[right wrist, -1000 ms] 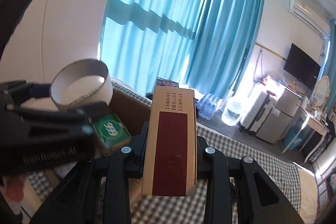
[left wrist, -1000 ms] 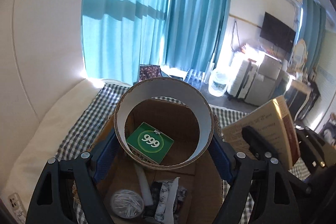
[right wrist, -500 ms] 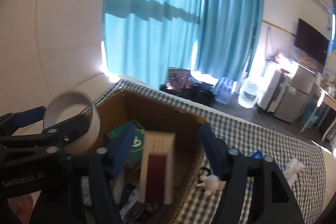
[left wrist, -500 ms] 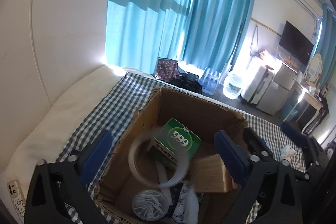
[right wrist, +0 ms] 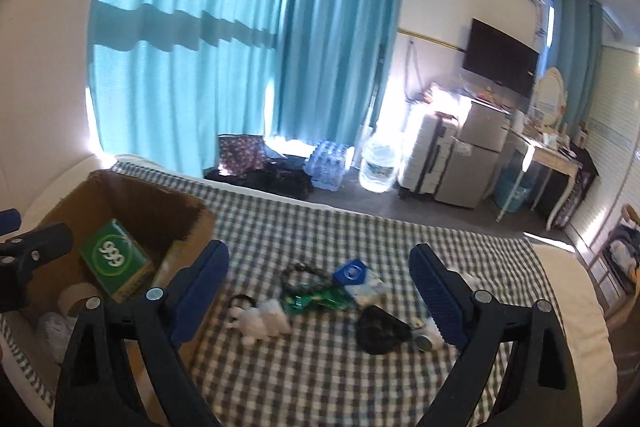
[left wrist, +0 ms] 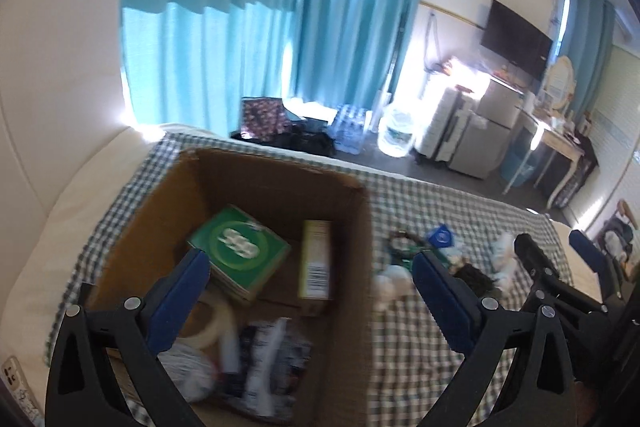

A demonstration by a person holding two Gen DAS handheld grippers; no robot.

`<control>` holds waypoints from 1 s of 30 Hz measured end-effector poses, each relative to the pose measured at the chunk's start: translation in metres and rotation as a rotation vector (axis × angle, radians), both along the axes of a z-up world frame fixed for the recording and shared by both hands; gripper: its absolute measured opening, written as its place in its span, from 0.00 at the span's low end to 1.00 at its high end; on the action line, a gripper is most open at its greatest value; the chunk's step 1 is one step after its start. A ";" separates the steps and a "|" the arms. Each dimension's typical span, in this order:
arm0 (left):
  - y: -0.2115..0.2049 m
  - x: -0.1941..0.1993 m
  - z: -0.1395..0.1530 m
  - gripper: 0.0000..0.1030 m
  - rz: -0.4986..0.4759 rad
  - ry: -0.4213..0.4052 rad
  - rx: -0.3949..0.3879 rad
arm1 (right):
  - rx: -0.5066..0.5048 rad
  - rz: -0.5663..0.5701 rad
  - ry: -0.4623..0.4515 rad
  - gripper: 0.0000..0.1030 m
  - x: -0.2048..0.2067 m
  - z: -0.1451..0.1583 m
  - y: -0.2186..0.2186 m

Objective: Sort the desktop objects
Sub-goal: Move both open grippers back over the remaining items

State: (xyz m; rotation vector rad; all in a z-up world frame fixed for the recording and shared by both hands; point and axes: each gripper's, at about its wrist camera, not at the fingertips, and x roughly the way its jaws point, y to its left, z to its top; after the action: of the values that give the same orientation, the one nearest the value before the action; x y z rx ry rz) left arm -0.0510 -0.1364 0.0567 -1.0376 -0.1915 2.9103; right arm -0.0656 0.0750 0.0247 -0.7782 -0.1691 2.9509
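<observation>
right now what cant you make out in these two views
- Left wrist view: items at the cardboard box's near end, blurred, partly behind the left hand-held gripper.
- Right wrist view: small white thing, hidden by a finger of the right hand-held gripper.
- Green box's fine print: too small.

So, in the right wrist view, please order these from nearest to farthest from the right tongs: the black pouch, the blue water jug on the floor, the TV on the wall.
1. Black pouch: on the checked cloth, just ahead of the right tongs, near their right finger.
2. Water jug: on the floor beyond the bed, by the curtain.
3. TV: on the far wall, upper right.
</observation>
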 end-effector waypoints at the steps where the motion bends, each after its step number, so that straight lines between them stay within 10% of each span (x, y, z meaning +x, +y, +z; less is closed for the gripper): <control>1: 0.015 0.004 0.000 1.00 -0.021 0.015 -0.009 | -0.006 -0.021 -0.005 0.90 0.003 -0.002 0.016; 12: 0.136 -0.002 -0.060 1.00 -0.143 -0.008 -0.089 | 0.221 -0.119 -0.044 0.91 0.032 -0.030 0.117; 30: 0.179 -0.043 -0.139 1.00 -0.131 -0.097 -0.163 | -0.019 -0.161 -0.093 0.91 0.009 -0.096 0.194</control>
State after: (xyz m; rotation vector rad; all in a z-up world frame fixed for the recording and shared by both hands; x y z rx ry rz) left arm -0.0943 0.0425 -0.0822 -1.1680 0.1087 2.7976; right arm -0.0566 0.2694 -0.0715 -0.8880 -0.0807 2.7711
